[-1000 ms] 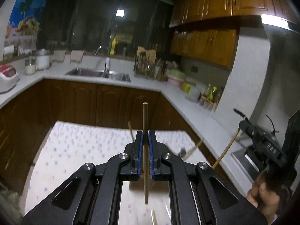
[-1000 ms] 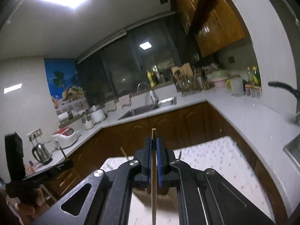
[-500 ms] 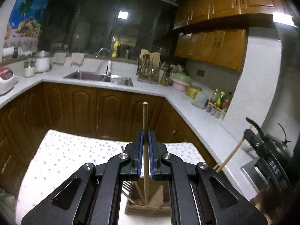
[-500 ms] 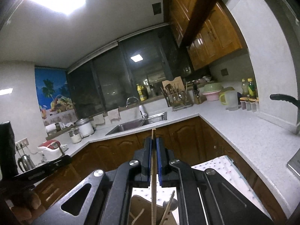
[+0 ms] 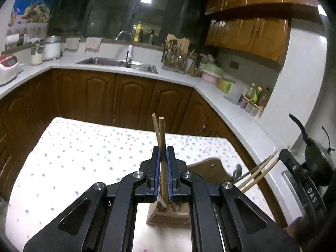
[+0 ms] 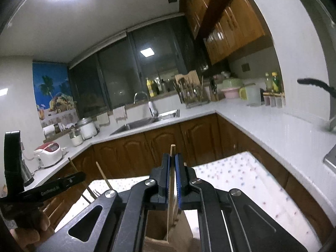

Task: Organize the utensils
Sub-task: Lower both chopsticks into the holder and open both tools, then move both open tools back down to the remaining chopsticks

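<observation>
Each hand-held gripper (image 5: 163, 174) (image 6: 172, 180) pinches a chopstick (image 5: 162, 147) (image 6: 171, 180) above the wooden holder (image 5: 168, 216); tilt yours and the tip may miss its slot.

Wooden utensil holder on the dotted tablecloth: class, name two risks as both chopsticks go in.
1. The left gripper holds its wooden chopstick right beside another stick already standing in the wooden utensil holder; they may snag.
2. The right gripper lowers its chopstick over the same holder; the two grippers could collide.

Both wrist views look forward, slightly downward; both share the sink (image 5: 117, 63) counter.
</observation>
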The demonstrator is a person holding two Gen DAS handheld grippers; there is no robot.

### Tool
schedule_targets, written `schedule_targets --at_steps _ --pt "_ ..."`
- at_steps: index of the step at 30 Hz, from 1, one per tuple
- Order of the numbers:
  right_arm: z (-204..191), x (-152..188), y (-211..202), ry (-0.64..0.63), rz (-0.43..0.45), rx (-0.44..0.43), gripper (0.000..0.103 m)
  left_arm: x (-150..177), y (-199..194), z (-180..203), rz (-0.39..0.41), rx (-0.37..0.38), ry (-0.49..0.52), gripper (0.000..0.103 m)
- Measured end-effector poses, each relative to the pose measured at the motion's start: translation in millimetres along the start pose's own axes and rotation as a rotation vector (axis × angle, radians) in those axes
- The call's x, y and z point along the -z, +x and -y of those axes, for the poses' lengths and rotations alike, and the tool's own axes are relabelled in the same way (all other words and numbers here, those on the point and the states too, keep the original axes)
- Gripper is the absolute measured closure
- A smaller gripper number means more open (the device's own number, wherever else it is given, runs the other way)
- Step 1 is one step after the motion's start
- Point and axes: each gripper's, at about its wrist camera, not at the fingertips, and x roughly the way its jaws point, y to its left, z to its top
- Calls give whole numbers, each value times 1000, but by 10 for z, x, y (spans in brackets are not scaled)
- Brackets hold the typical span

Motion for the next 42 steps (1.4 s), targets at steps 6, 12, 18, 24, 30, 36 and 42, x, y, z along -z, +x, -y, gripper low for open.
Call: schedule_targets --at_steps 6,12,18,24,30,36,42 --pt "-10 105 44 -6 -47 7 98 65 39 31 -22 -9 18 97" --pt "7 115 29 -9 -57 11 98 50 38 40 -27 -13 21 97" --pt "17 98 32 -3 -64 8 97 33 38 27 -38 -13 17 97" --pt "51 61 -40 35 -51 -4 73 -45 -121 -27 -31 28 -25 77" --pt "136 -43 -315 82 -4 -43 30 -52 -623 63 104 -3 -3 25" --pt "142 3 -644 86 18 -73 3 143 -972 42 125 -25 10 16" --pt "204 208 -959 99 -15 -69 2 568 -1124 -95 70 -55 -16 16"
